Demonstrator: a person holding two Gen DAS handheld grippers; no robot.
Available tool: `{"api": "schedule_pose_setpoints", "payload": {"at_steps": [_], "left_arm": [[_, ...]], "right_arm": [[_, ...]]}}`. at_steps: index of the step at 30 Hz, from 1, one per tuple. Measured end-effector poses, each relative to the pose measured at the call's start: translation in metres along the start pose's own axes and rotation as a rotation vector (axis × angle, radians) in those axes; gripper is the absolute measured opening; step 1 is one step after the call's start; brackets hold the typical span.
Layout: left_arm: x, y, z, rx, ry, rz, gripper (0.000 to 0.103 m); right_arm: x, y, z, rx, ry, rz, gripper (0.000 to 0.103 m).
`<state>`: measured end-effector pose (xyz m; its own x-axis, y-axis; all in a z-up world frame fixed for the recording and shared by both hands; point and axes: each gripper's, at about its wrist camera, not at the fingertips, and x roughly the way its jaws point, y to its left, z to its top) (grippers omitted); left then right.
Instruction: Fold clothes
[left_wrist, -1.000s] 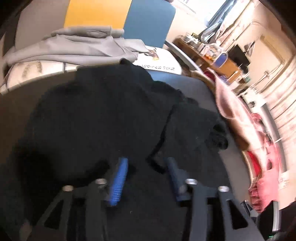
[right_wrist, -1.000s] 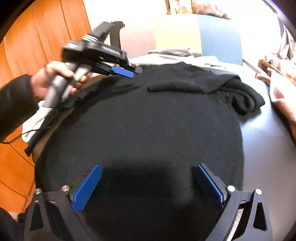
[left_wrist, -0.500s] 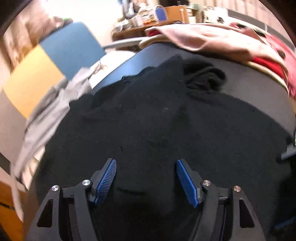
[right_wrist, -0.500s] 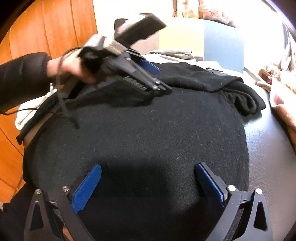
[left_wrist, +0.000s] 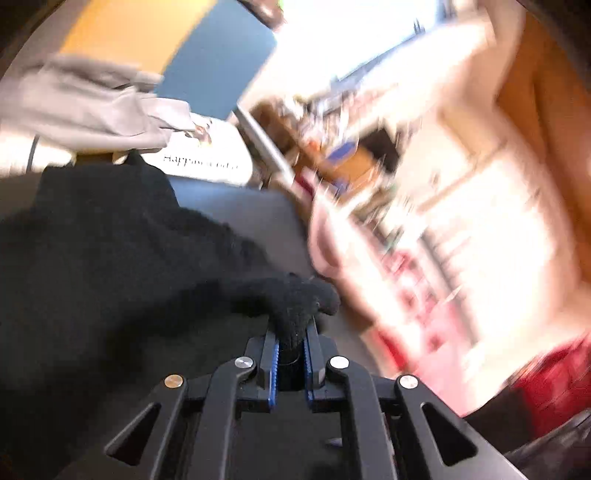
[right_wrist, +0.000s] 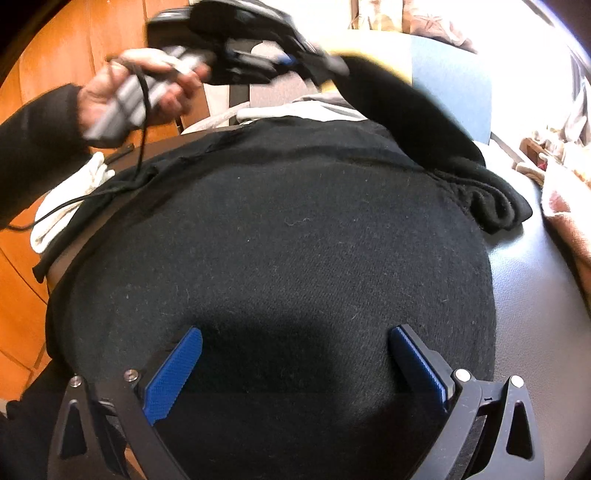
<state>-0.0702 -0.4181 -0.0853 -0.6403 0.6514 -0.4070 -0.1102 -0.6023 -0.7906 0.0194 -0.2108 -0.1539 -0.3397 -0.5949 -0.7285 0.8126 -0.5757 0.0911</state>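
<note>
L tool (left_wrist: 291, 349), wide half a sec ago, is closing on a sweater (right_wrist: 280, 258) sleeve (pinched, lifted off bench (right_wrist: 535, 295)), so sleeve fold's starting; R tool (right_wrist: 295, 369) hovers wide over sweater body, holding nothing.

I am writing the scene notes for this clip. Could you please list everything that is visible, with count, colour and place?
black knitted sweater: one, black, spread over the table; one sleeve lifted.
grey smooth table: one, grey, under the sweater.
grey folded garment: one, light grey, behind the sweater.
pink cloth: one, pink, right table edge.
white rope: one, white, left edge.
blue panel: one, blue, background.
left gripper: one, black with blue pads, closing on the sleeve.
right gripper: one, open above the sweater.
hand: one, holds the left gripper.
</note>
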Motion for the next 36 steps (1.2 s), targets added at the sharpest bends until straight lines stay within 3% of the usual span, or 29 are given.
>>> {"api": "schedule_pose_setpoints", "payload": {"at_steps": [2,7,9,10,12,15,17,19,22,26,29,31,33,34,35,36], "left_arm": [[-0.025,0.014,-0.009,-0.078,-0.062,-0.052,0.009],[-0.051,0.049,-0.037,-0.169,-0.089,-0.009,0.009],[-0.055,0.066,-0.05,-0.194,-0.068,0.068,0.012],[-0.056,0.074,-0.056,-0.209,-0.063,0.113,0.021],[-0.059,0.088,-0.066,-0.23,-0.062,0.208,0.025],[-0.069,0.098,-0.075,-0.233,-0.054,0.302,0.028],[-0.074,0.099,-0.082,-0.216,-0.059,0.341,0.04],[-0.079,0.096,-0.085,-0.162,-0.071,0.409,0.045],[-0.081,0.097,-0.082,-0.12,-0.077,0.45,0.052],[-0.076,0.108,-0.066,-0.136,-0.097,0.439,0.054],[-0.055,0.112,-0.052,-0.13,-0.066,0.449,0.055],[-0.044,0.109,-0.048,-0.104,-0.048,0.457,0.053],[-0.039,0.108,-0.046,-0.097,-0.038,0.466,0.038],[-0.037,0.107,-0.045,-0.095,-0.033,0.471,0.014],[-0.034,0.107,-0.043,-0.093,-0.028,0.476,0.007],[-0.032,0.106,-0.042,-0.091,-0.023,0.48,0.006]], "right_arm": [[0.002,0.001,0.0,-0.007,-0.001,-0.009,0.103],[0.005,-0.002,0.0,-0.014,-0.011,-0.022,0.103],[0.0,-0.001,-0.004,-0.018,-0.016,-0.028,0.103],[-0.003,-0.003,-0.007,-0.018,-0.018,-0.03,0.103],[-0.01,-0.006,-0.01,-0.017,-0.022,-0.031,0.103],[-0.013,-0.006,-0.012,-0.021,-0.026,-0.038,0.103],[-0.014,-0.007,-0.013,-0.021,-0.033,-0.037,0.103],[-0.015,-0.007,-0.017,-0.022,-0.039,-0.04,0.103],[-0.014,-0.008,-0.017,-0.021,-0.046,-0.044,0.103],[-0.016,-0.009,-0.018,-0.023,-0.051,-0.05,0.103],[-0.019,-0.01,-0.018,-0.024,-0.048,-0.053,0.103],[-0.02,-0.011,-0.018,-0.024,-0.046,-0.053,0.103],[-0.021,-0.012,-0.018,-0.024,-0.044,-0.053,0.103],[-0.022,-0.012,-0.018,-0.024,-0.042,-0.053,0.103],[-0.022,-0.013,-0.018,-0.025,-0.038,-0.054,0.103],[-0.023,-0.013,-0.017,-0.026,-0.031,-0.055,0.103]]}}
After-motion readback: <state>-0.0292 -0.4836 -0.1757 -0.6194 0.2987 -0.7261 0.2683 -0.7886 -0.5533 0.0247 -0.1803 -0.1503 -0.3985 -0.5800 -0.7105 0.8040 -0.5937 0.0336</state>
